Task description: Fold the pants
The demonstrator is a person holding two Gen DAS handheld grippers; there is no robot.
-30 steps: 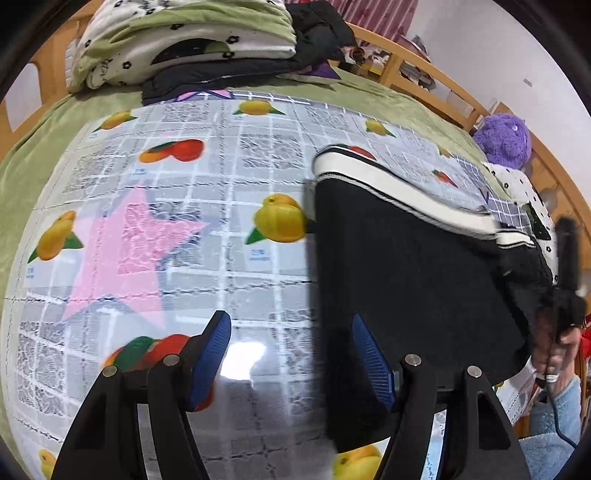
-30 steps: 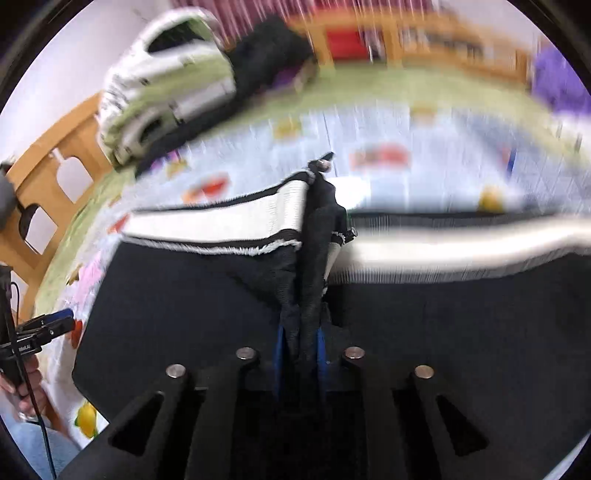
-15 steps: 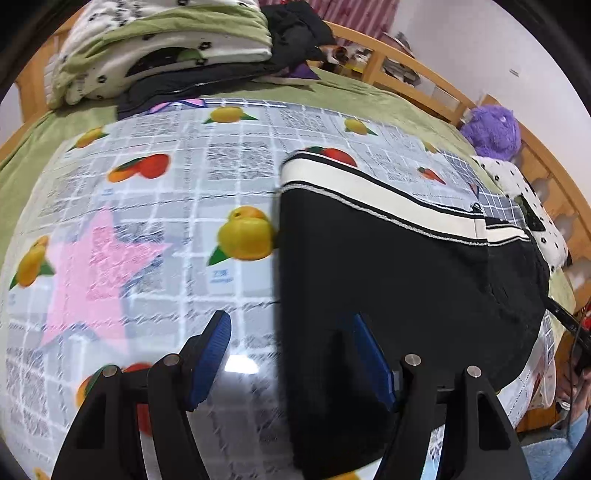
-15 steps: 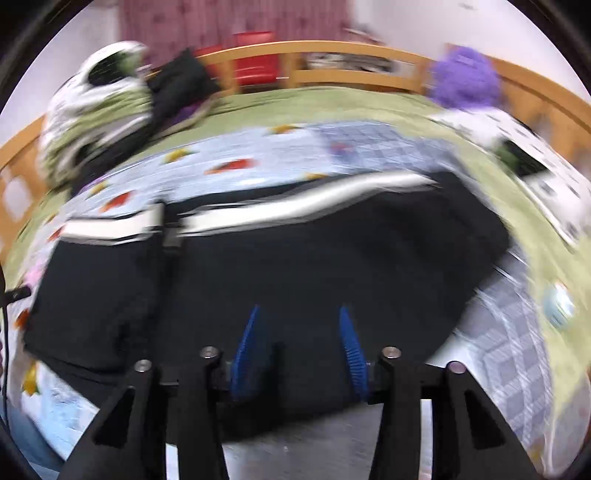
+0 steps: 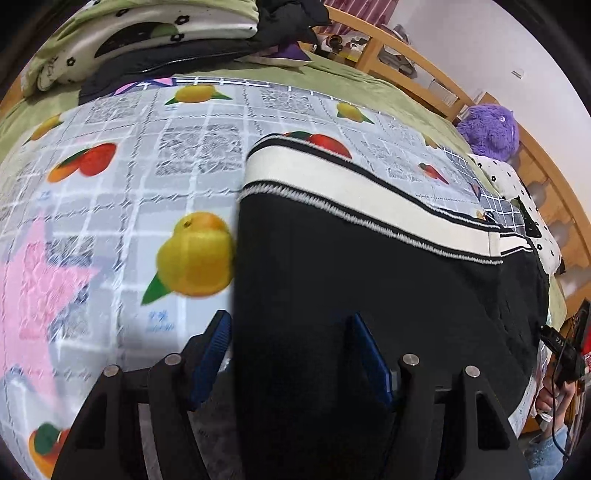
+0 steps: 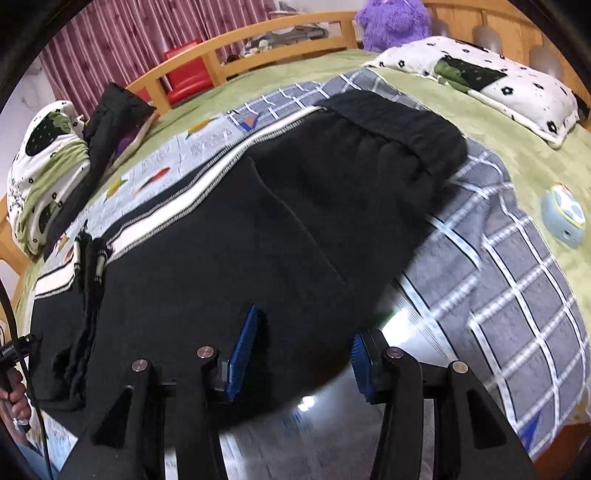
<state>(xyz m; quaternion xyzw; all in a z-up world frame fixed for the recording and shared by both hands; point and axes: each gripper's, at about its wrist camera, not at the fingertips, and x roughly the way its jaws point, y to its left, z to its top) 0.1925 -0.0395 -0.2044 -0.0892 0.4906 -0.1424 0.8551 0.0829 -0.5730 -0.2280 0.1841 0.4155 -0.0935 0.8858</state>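
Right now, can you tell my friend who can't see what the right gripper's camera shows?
Black pants with a white side stripe lie flat across a checked cloth on a green bed. The right gripper is open over the near edge of the pants, holding nothing. A purple plush toy sits by the wooden bed frame.

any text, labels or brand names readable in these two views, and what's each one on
"DAS": white letters on the small black device at the right edge of the left wrist view; any further letters are cut off.
Blue characters on the fruit-print cloth below the yellow fruit: too blurred to read.
Grey printed blocks on the same cloth: too small to read.
Black pants: no text visible.
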